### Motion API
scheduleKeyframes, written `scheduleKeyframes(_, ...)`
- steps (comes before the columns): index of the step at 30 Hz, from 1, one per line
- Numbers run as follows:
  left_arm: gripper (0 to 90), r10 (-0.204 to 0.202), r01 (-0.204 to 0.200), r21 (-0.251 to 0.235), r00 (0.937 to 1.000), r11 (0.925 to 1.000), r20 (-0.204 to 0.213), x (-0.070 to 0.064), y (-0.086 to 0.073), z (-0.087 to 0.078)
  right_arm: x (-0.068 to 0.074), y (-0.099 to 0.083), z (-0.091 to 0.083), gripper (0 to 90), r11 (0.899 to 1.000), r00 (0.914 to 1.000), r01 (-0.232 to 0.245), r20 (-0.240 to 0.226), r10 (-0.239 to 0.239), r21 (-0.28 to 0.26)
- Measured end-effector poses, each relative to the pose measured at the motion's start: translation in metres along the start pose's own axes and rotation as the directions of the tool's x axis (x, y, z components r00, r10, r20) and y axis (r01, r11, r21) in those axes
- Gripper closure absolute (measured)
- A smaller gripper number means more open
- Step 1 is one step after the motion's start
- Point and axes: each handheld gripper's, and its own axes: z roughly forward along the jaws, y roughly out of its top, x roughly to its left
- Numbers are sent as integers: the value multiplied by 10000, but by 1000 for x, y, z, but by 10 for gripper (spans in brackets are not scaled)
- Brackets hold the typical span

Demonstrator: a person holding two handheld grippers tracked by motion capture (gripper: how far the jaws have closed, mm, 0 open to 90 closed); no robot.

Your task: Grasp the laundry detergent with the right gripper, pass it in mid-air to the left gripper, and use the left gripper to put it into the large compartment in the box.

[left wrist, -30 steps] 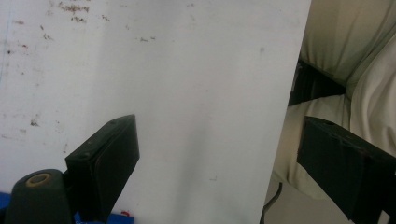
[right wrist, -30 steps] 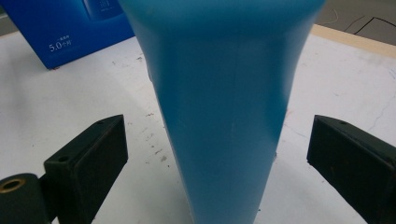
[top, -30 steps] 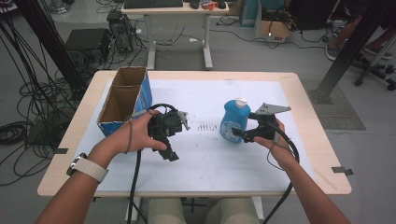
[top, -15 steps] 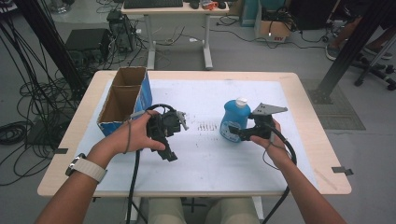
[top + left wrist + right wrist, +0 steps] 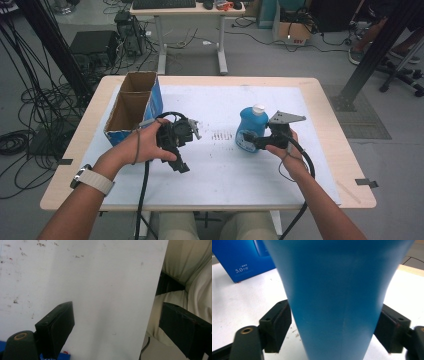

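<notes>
Little change is seen against the earlier high view frames: the left tool is held at much the same spot over the white tabletop, and the blue bottle is kept standing where it was, with the right tool held against it as before.

At the left, an open cardboard box with blue sides is set on the tabletop near its left edge, just beside the left hand. In the left gripper view the jaws of the left tool are seen spread apart over bare white surface, with nothing between them. A patch of dark specks is scattered on the tabletop between the two tools.

At the right, the bottle, capped in white, is stood upright near the middle of the tabletop. In the right gripper view its blue body is flanked closely by both jaws, which appear clamped on it. On the blue box side behind, white print reading "5.0" is made out; the rest is too small to tell.
</notes>
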Motion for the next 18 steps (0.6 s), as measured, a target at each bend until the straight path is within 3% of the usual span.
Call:
scheduleKeyframes(1,132,55,-54,324,10000,9995,-40,0,1,-2,0,0,0,245,10000,10000,1,-4,-1,-10)
scheduleKeyframes(7,132,83,-81,305,9999,9995,-61,1,1,-2,1,-2,2,265,10000,10000,-72,-15,72,-41)
scheduleKeyframes(8,132,-13,13,6,10000,10000,16,1,0,1,1,-3,3,276,10000,10000,-68,-8,68,26)
scheduleKeyframes(18,132,65,-64,287,10000,9996,-46,1,1,-1,1,-2,3,375,10000,10000,17,2,-17,-88)
